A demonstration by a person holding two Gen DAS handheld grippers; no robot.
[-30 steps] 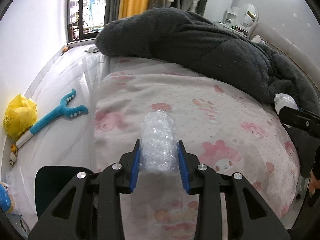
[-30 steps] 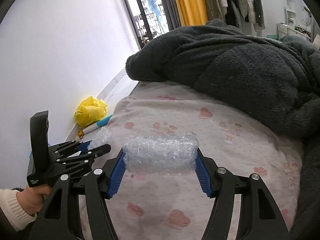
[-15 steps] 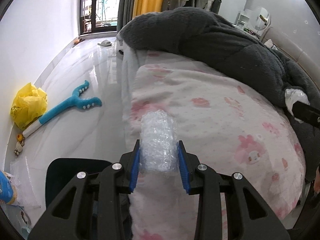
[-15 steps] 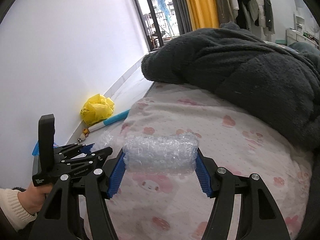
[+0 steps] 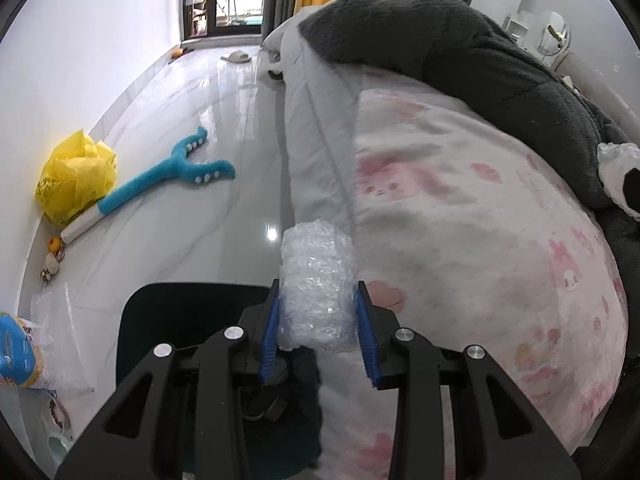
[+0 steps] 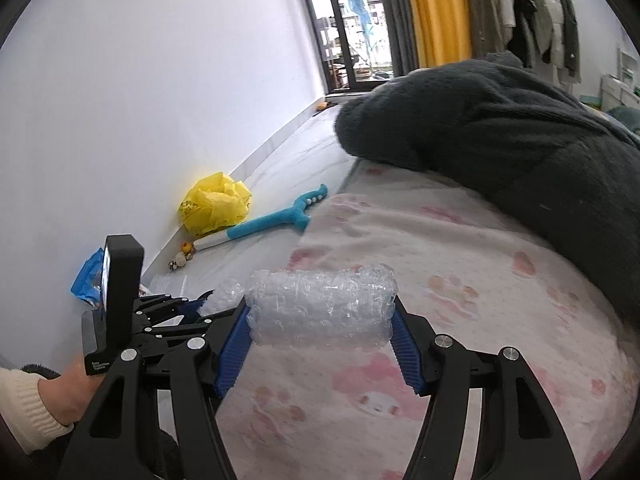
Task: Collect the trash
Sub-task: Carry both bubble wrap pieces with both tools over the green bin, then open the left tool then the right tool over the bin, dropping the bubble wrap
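Left gripper [image 5: 318, 330] clamped on upright bubble-wrap roll [image 5: 317, 288], over the bed [image 5: 460, 240] edge at 12 o'clock; right gripper [image 6: 320, 332] clamped on crosswise bubble-wrap bundle [image 6: 322, 306] above bed.

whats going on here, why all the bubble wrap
A person is clearing trash from a bedroom with a handheld claw in each hand. The left claw is shut on a clear roll of bubble wrap held end-on, above a dark bin on the glossy floor beside the bed. The right claw grips a second clear bubble wrap roll sideways over the pink-patterned bedsheet. Neither roll is dropped yet.
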